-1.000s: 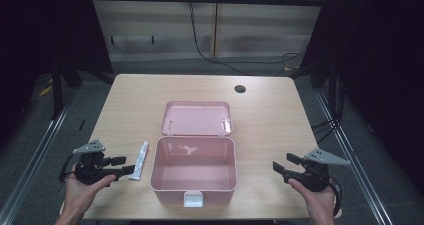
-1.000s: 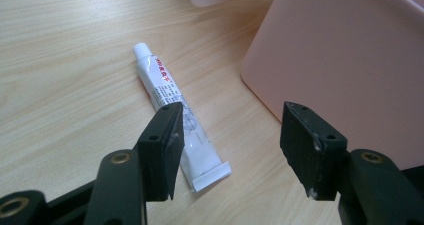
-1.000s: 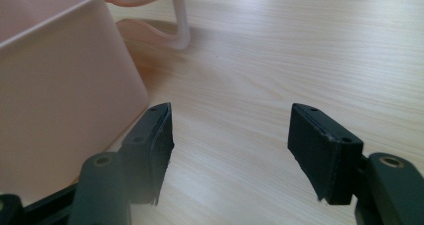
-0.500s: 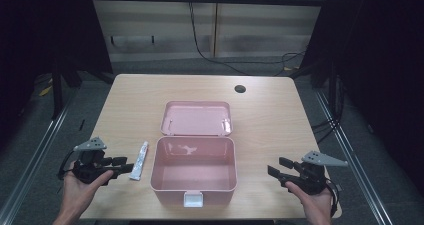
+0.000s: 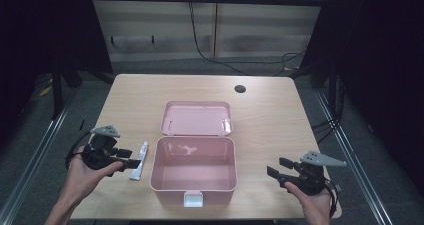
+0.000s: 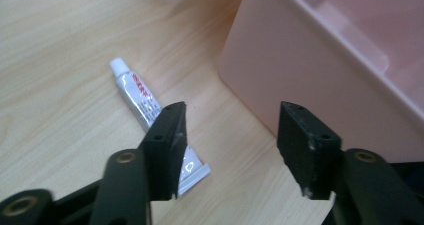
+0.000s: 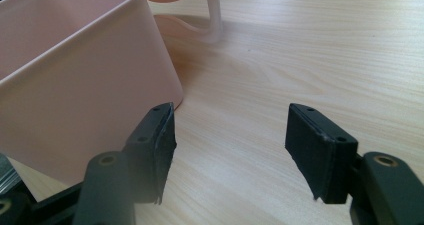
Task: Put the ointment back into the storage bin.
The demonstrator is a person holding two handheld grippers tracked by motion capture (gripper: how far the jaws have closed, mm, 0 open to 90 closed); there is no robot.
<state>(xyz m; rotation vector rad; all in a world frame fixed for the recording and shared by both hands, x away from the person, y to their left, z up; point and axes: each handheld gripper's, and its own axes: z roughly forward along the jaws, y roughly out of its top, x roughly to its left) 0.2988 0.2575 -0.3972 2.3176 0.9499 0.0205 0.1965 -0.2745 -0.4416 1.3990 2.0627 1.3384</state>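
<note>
The desk (image 5: 280, 120) is pale wood-grain laminate, smooth and matt. The box (image 5: 194, 172) beside the jaws is pink plastic, smooth with a faint sheen. The tube (image 6: 150, 105) under the left jaws is glossy white. The jaws are matt black plastic.

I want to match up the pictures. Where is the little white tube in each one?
High view: the tube lies on the table left of the pink box, just ahead of the left gripper.
Left gripper view: the tube lies lower left, partly behind the left jaw, beside the box wall.
Right gripper view: the tube is not in it.
Shared landmark: the pink box, also at upper left in the right gripper view.
</note>
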